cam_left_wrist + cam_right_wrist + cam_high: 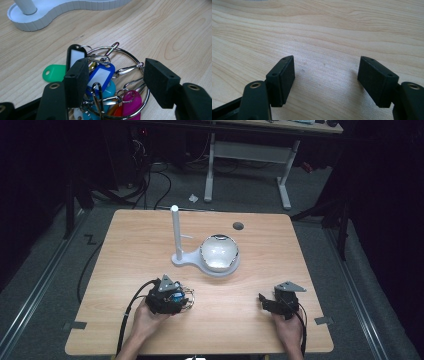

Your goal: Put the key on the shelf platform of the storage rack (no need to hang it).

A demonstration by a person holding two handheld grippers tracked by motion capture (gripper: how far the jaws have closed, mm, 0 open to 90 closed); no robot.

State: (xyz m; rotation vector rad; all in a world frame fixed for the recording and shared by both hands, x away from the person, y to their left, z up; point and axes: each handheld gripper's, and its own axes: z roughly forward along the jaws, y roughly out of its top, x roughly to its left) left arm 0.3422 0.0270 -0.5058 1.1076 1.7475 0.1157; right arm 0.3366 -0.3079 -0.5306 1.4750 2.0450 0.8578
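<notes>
- High view: a wooden table carries a white stand near its middle, with an upright post at its left end and a shiny round bowl sitting on its wider right end. A small dark round hole lies in the tabletop behind the bowl.
- High view: the left gripper is held in the person's left hand at the front left of the table, its tip over a bunch of key tags on a ring. The right gripper is held in the right hand at the front right, well apart from the stand and from the bunch.
- Left gripper view: the left gripper has its jaws spread wide on either side of the metal ring, which lies flat on the wood. The jaws do not pinch it. On the ring hang a black tag, a green tag, a blue tag, a teal tag and a pink tag, with silver clips among them. The ribbed edge of the white stand is beyond, near the top.
- Right gripper view: the right gripper has its jaws wide apart above bare wood, holding nothing.
</notes>
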